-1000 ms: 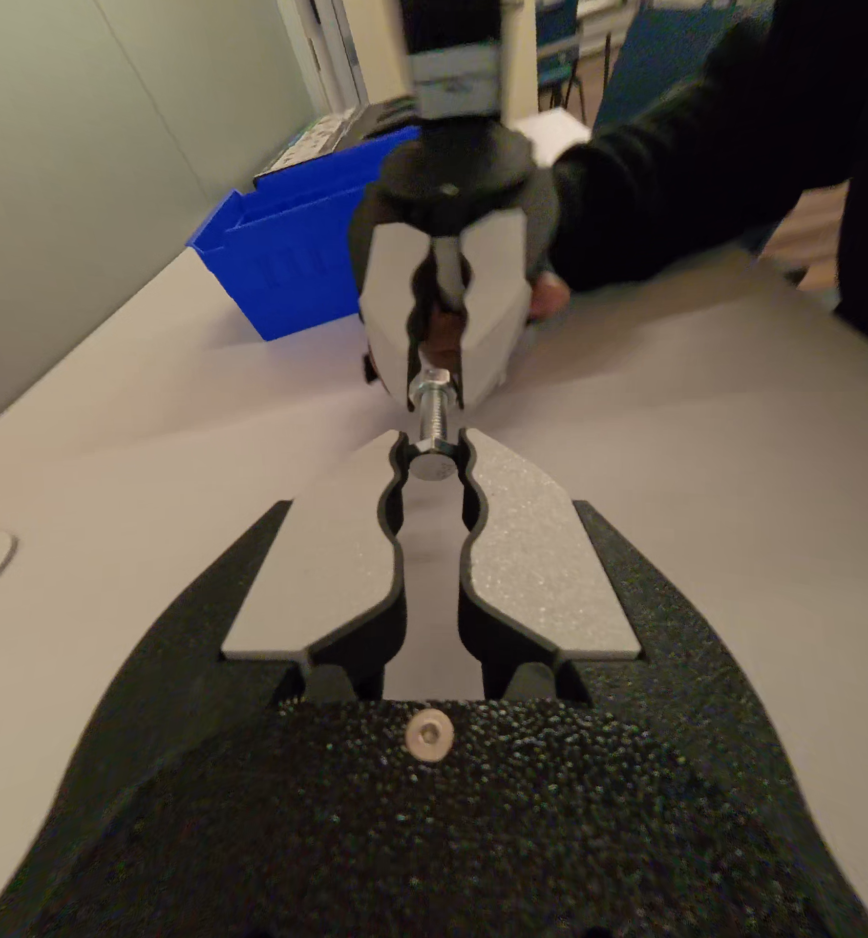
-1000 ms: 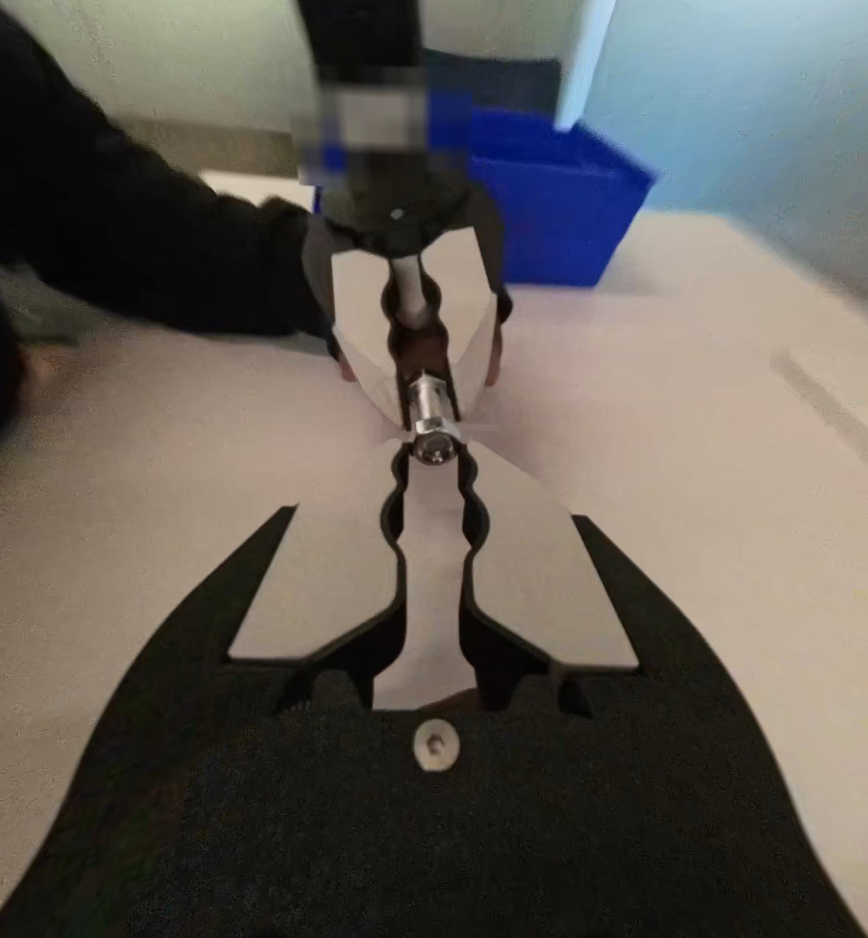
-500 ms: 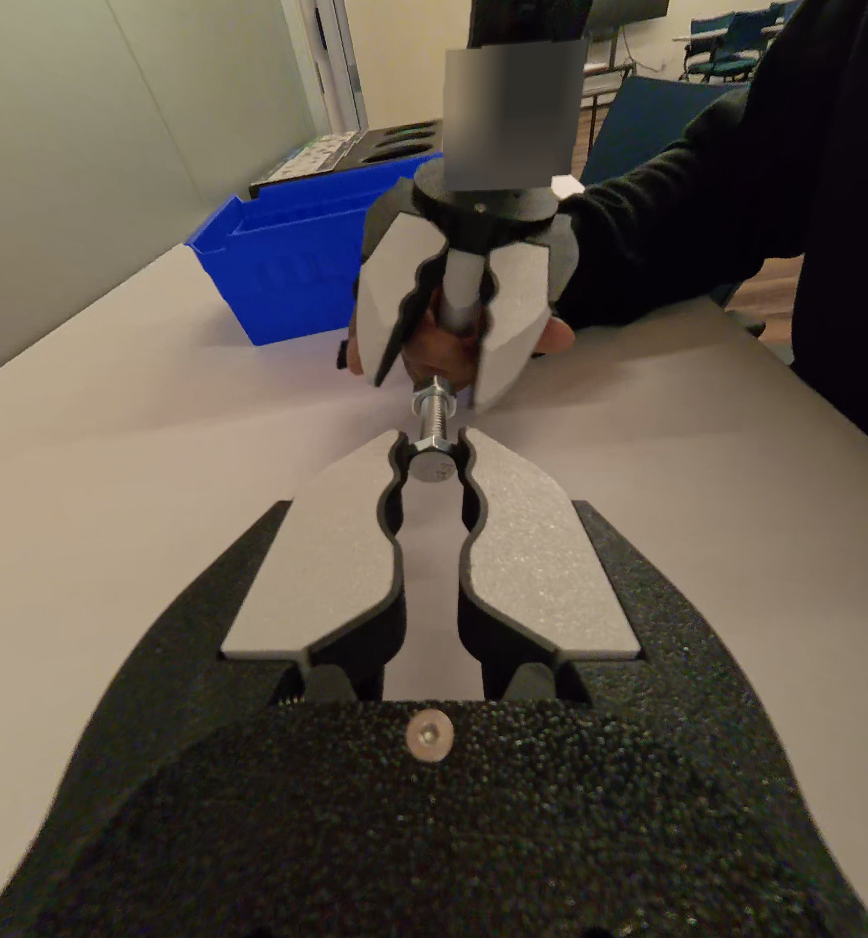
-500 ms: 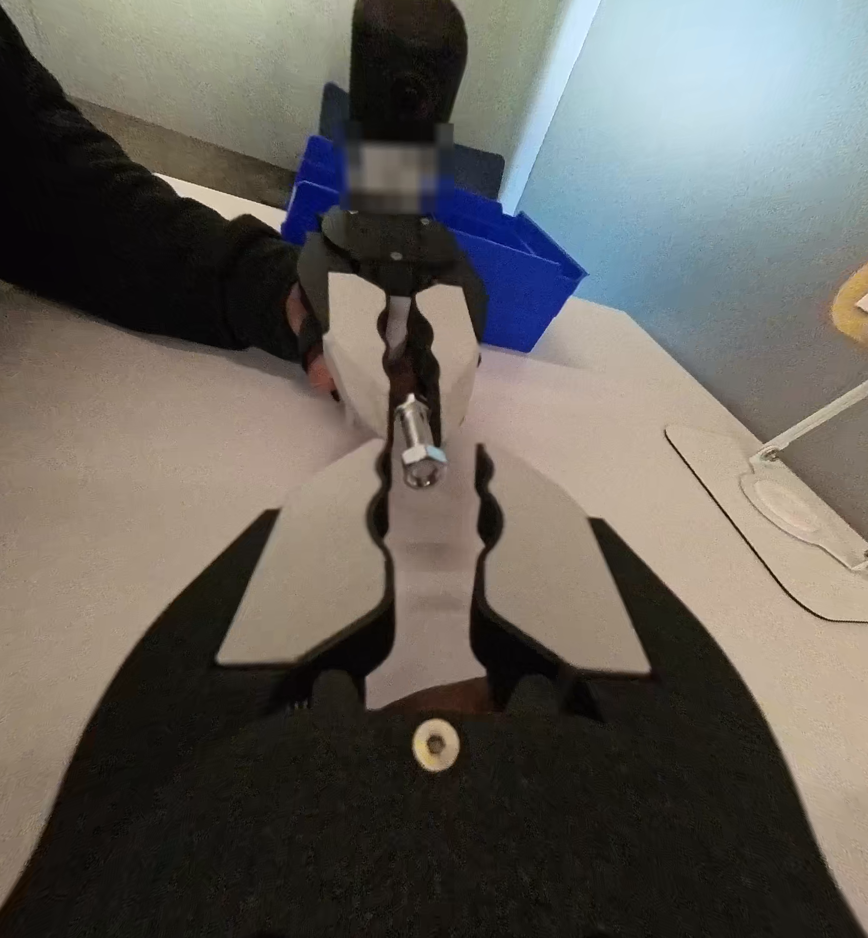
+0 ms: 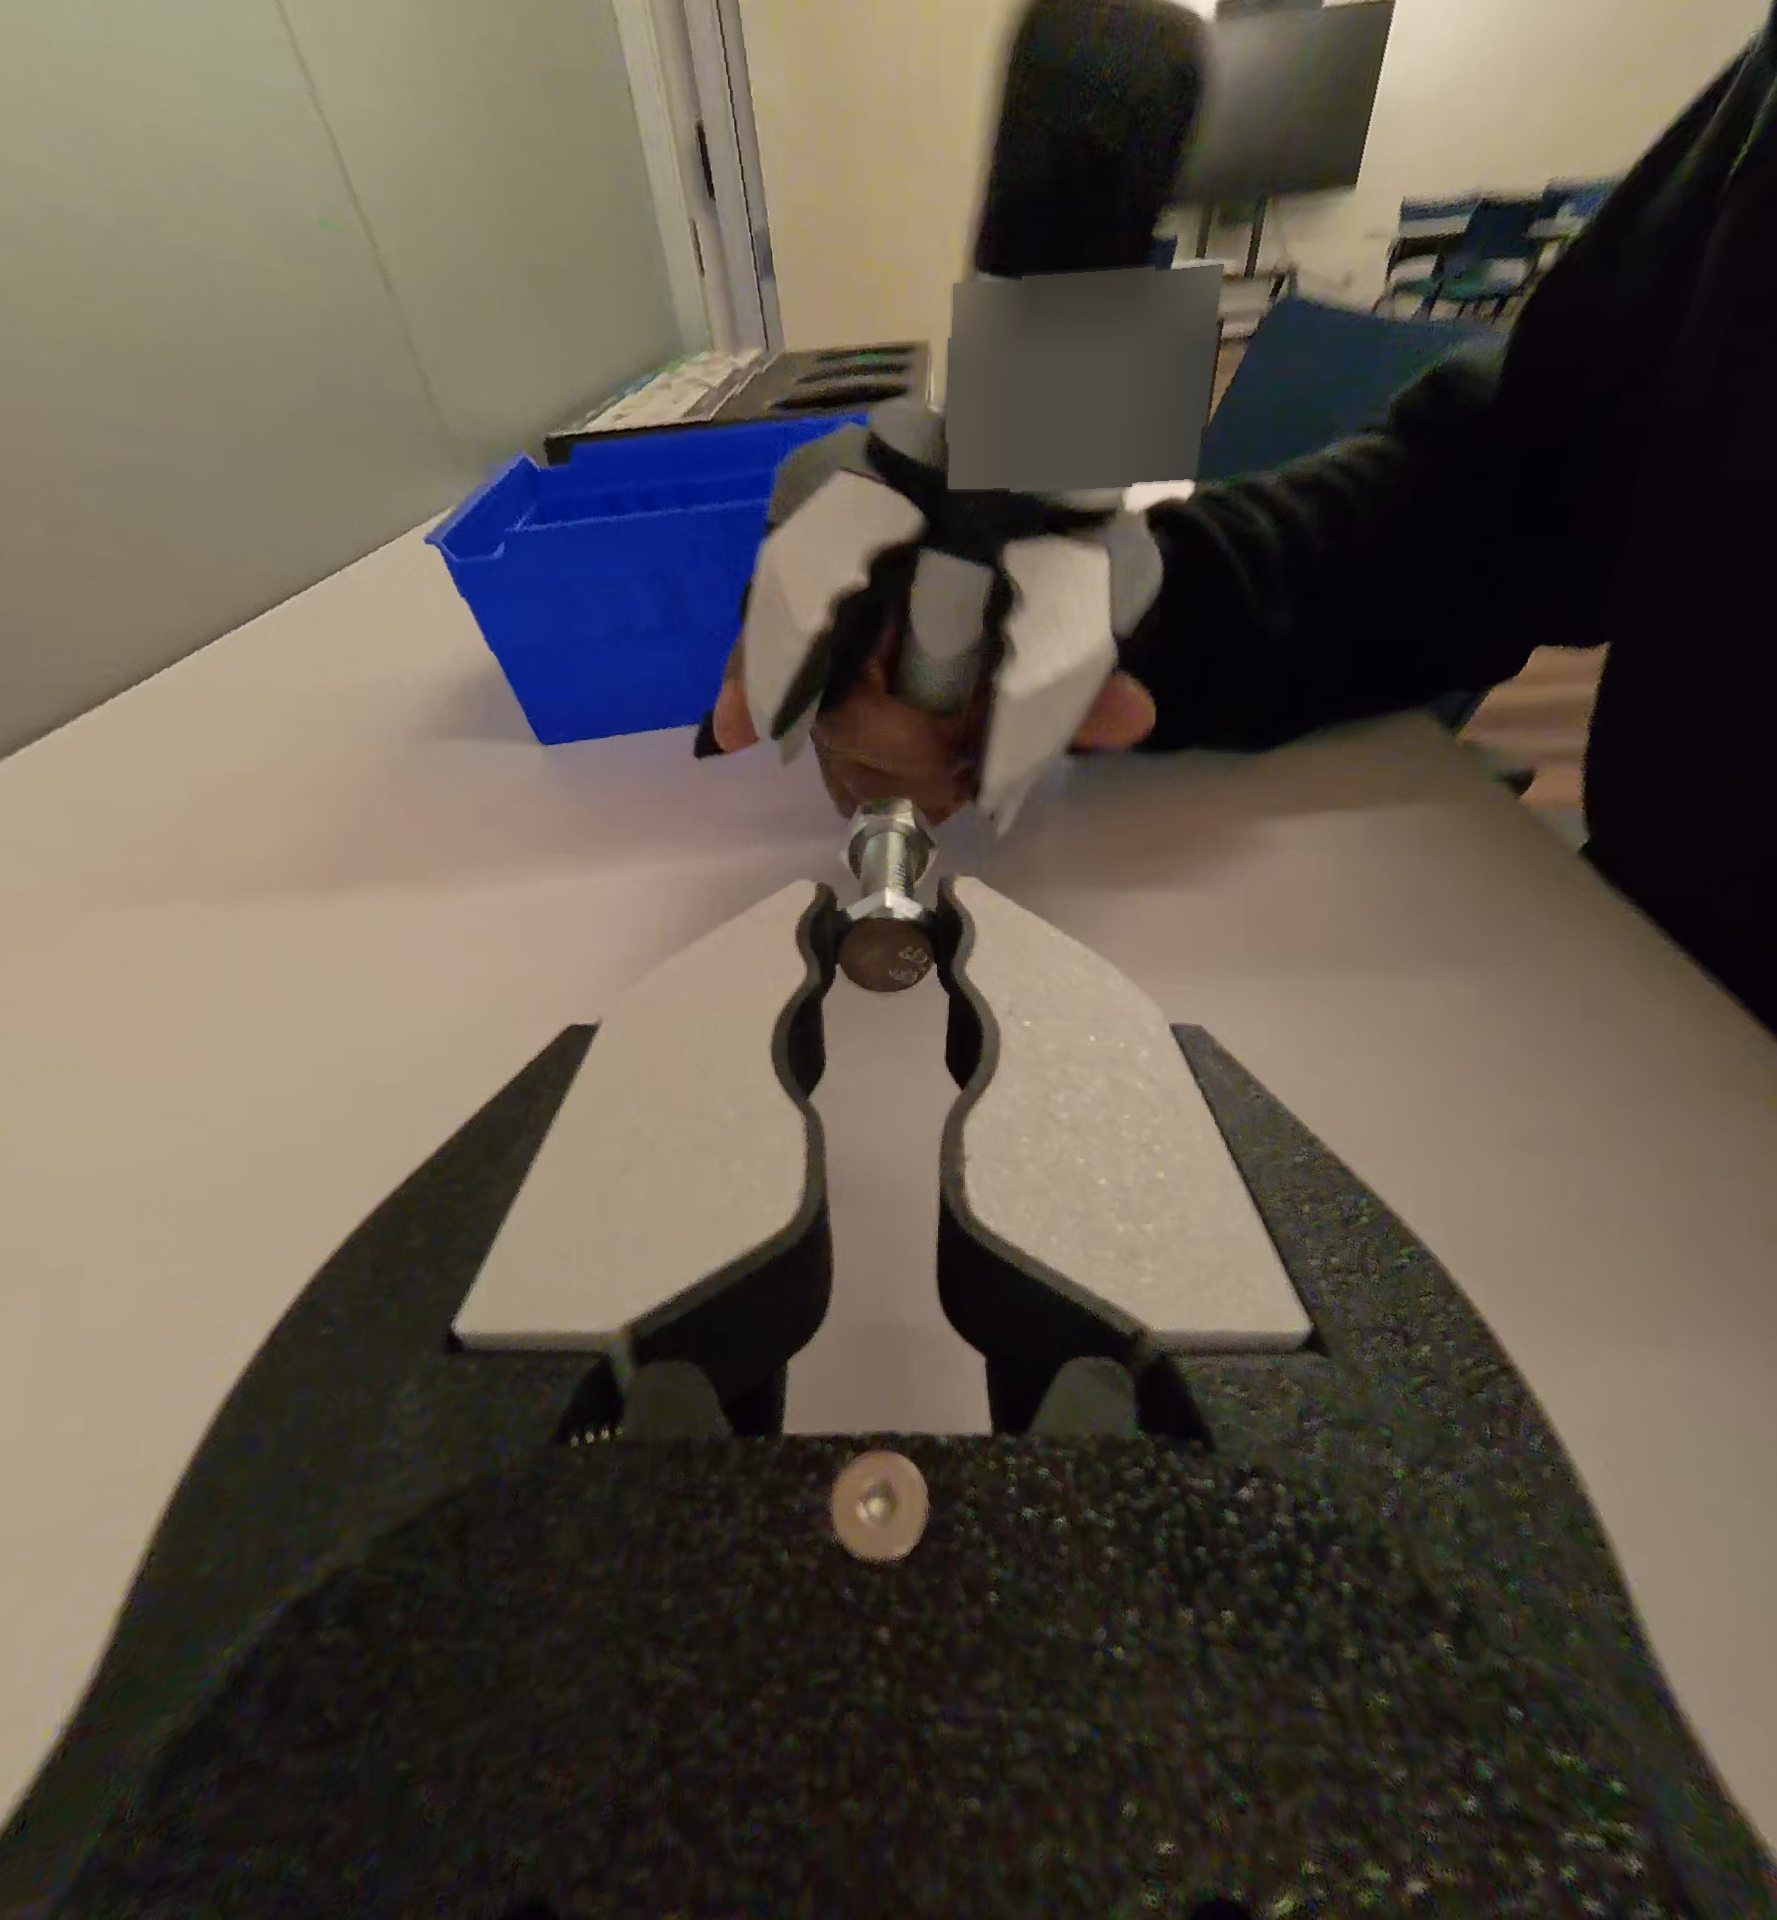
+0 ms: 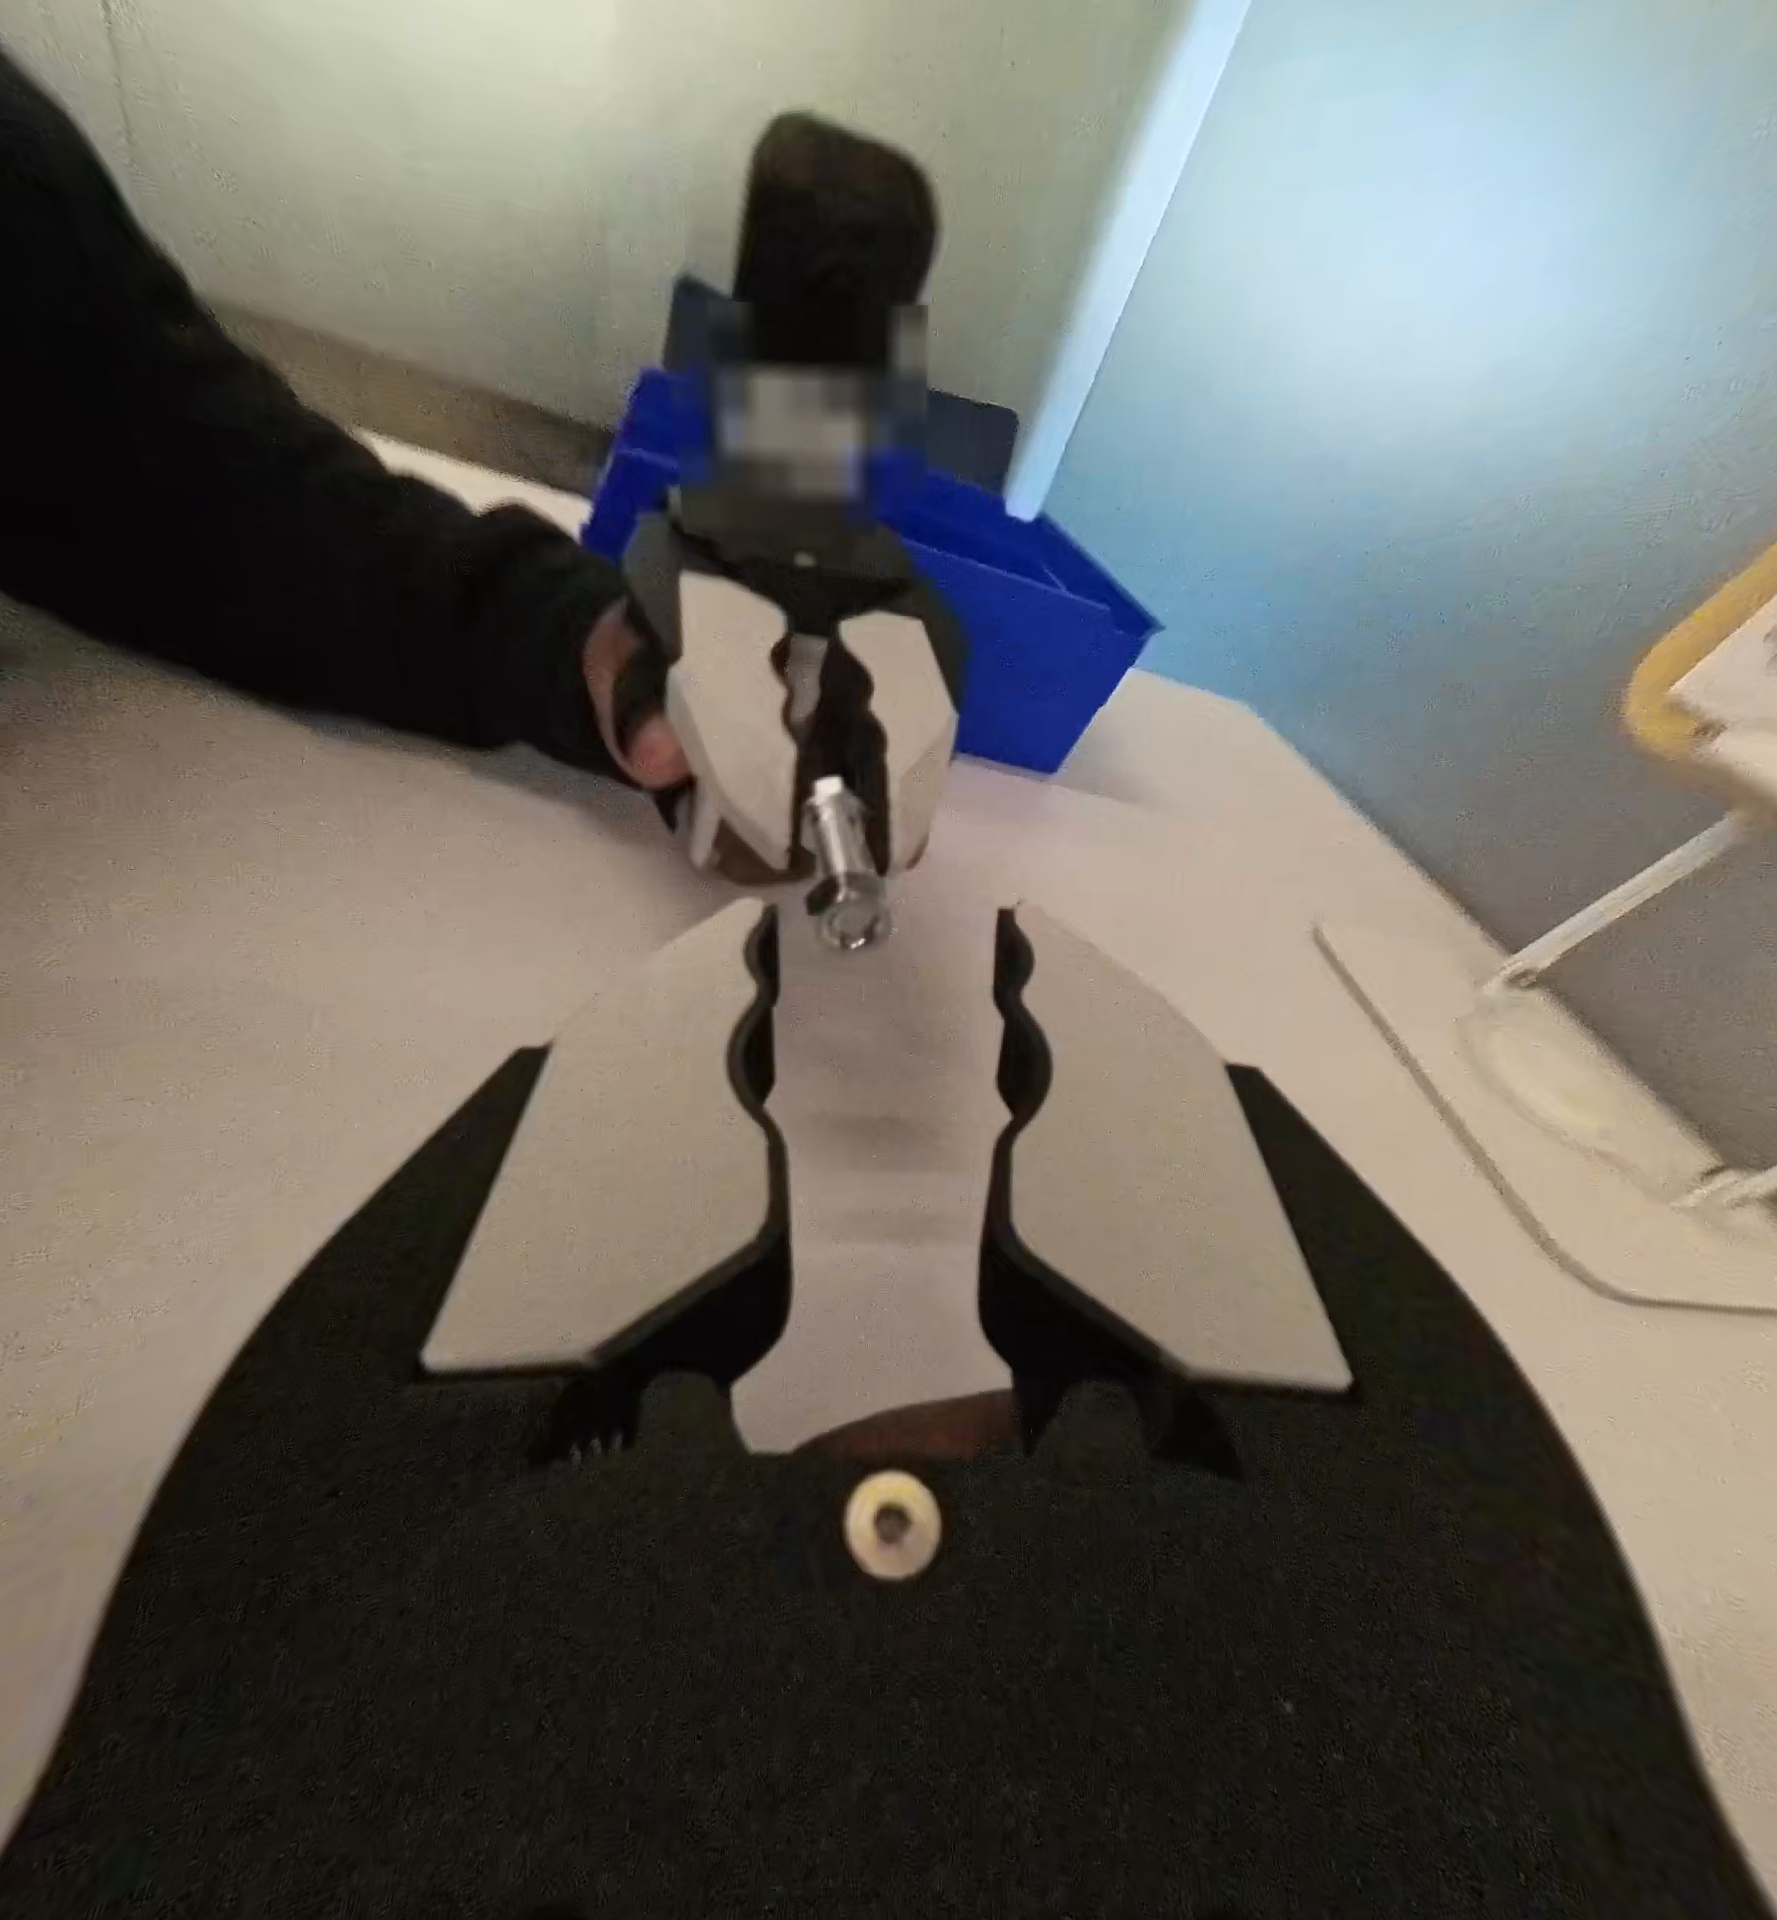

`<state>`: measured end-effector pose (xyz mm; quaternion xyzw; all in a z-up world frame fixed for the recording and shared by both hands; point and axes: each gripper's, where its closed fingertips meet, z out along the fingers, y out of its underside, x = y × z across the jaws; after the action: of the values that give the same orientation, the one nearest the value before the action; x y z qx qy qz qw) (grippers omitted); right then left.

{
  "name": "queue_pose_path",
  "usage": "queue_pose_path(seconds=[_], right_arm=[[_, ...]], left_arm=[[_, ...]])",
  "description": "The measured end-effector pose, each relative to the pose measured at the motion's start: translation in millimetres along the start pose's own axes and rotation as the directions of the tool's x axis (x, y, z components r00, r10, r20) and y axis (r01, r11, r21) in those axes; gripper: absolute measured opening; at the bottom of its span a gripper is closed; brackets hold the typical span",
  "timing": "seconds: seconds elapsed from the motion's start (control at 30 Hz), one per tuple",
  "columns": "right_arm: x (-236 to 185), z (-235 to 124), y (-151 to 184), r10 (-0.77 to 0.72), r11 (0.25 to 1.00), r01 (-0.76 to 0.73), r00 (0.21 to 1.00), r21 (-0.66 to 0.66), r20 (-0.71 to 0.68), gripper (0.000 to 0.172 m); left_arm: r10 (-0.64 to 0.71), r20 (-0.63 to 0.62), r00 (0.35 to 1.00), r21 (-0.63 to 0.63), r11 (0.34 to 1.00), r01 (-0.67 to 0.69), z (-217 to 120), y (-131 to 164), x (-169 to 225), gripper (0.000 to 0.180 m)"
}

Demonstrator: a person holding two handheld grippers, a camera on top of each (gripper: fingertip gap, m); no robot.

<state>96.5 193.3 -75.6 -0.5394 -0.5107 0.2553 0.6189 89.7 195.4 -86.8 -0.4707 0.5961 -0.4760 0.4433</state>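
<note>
My left gripper [image 5: 884, 914] is shut on the hex head of a silver bolt [image 5: 886, 951], held level above the white table [image 5: 240, 935]. The threaded shaft points away from me, with a silver nut [image 5: 886, 836] threaded on near its far end. The right gripper [image 5: 899, 779] faces it just past the nut, jaws apart. In the right wrist view, my right gripper [image 6: 884, 920] is open. The nut [image 6: 848, 920] sits between its fingertips, closer to the left one, with a gap on both sides. The left gripper [image 6: 827, 831] holds the bolt [image 6: 830, 831] from the far side.
A blue bin [image 5: 603, 603] stands on the table behind the grippers and also shows in the right wrist view [image 6: 1019, 644]. A black tray [image 5: 759, 384] lies behind it. A white stand base [image 6: 1549, 1091] and a yellow-rimmed board [image 6: 1694, 665] are at the right. Black sleeves [image 5: 1486, 520] reach in. The tips of both grippers are at nearly the same place.
My right gripper was shut on the nut a second ago; it has opened wide, let go and drawn back a little. My left gripper keeps its hold on the bolt head.
</note>
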Motion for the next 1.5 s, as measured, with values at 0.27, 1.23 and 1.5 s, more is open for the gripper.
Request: queue_pose_path(seconds=[0.27, 1.23, 1.5], right_arm=[[-12.4, 13.8, 9.9, -0.2, 0.975, 0.195, 0.979, -0.103, -0.045, 0.018], [-19.3, 14.3, 11.1, 0.781, 0.622, -0.752, 0.575, -0.219, 0.244, 0.019], [17.0, -3.0, -21.0, 0.227, 0.962, -0.221, 0.974, 0.159, -0.021, 0.044]], left_arm=[[-0.074, -0.057, 0.996, -0.004, 0.997, 0.074, 3.0, 1.4, 6.5, 0.017], [0.212, 0.015, 0.977, -0.052, 0.976, -0.211, 7.3, 0.3, 14.4, 0.017], [-0.148, -0.009, 0.989, 0.183, 0.972, 0.147, -4.3, -29.3, -1.7, 0.017]])
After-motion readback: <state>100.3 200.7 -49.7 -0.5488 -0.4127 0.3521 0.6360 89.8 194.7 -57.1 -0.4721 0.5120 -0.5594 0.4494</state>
